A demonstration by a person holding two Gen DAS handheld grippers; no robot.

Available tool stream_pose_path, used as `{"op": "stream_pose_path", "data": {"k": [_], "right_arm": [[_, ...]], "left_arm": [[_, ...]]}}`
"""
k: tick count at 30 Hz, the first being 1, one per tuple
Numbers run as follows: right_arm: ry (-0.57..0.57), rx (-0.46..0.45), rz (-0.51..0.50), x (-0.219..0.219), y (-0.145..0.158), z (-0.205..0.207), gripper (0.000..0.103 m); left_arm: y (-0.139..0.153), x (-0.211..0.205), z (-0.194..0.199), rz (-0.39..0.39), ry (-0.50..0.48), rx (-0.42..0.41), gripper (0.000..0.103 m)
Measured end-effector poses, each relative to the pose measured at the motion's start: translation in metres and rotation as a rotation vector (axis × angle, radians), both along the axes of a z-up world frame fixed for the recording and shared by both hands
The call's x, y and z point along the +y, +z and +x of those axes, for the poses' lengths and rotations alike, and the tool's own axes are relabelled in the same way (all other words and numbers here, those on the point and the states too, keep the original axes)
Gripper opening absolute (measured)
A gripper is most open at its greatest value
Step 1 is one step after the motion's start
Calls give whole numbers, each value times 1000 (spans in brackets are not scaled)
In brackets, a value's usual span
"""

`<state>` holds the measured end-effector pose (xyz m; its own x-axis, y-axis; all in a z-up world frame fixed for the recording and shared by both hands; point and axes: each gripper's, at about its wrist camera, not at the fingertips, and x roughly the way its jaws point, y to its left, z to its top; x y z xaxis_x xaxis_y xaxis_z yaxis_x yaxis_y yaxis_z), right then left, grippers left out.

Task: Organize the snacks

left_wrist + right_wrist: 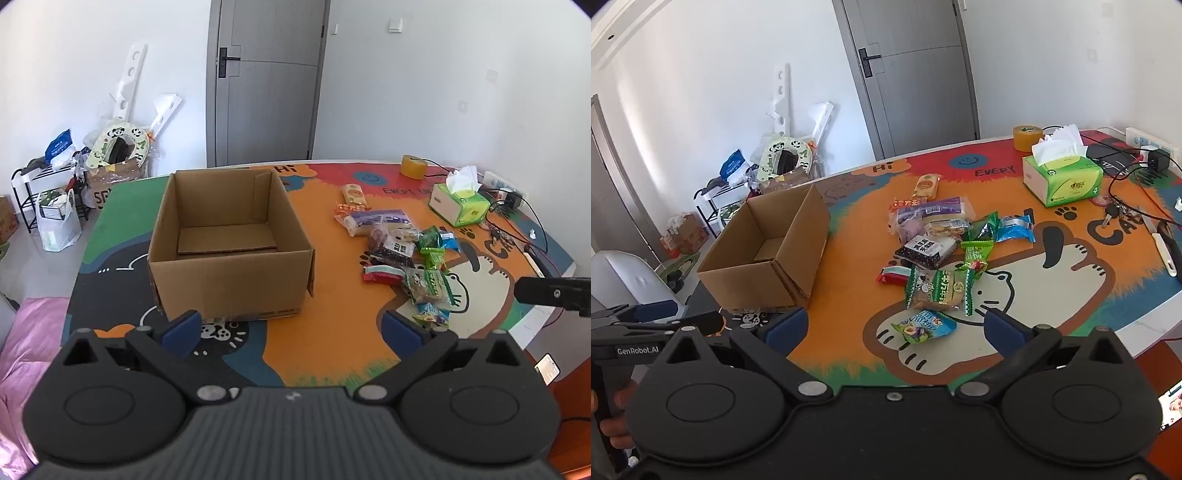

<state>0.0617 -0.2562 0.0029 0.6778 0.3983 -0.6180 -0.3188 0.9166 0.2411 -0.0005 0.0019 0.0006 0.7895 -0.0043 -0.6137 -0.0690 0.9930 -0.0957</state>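
Observation:
An open, empty cardboard box [229, 240] [768, 254] stands on the colourful table mat. To its right lies a loose pile of snack packets [402, 251] [942, 251], with a blue-green packet [925, 325] nearest the front. My left gripper [291, 330] hovers open in front of the box, nothing between its blue pads. My right gripper [895, 330] is open too, just short of the blue-green packet, its pads either side of it but apart from it. The left gripper [646, 314] also shows at the left edge of the right wrist view.
A green tissue box [1067, 177], a roll of yellow tape [1027, 137], keys [1115, 214], cables and a power strip [1152, 142] sit at the table's far right. A phone [1171, 404] lies by the right edge. Bags and a shoe rack [48, 199] stand left.

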Motion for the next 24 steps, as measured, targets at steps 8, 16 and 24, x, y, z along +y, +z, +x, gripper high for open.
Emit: {"op": "stream_pose_path", "data": {"k": [8,16,24], "right_arm": [[2,-11,-4,0,0,0,103],[10,-9,-2,0,1,-1,103],[12,-13,-7,1,1,-1,103]], "left_arm": [[-4,-14,-8,34,-13,1,103],[-6,-11,-3,31,-31,18,103],[-8,-12,-3,28,-41,21,103]]}}
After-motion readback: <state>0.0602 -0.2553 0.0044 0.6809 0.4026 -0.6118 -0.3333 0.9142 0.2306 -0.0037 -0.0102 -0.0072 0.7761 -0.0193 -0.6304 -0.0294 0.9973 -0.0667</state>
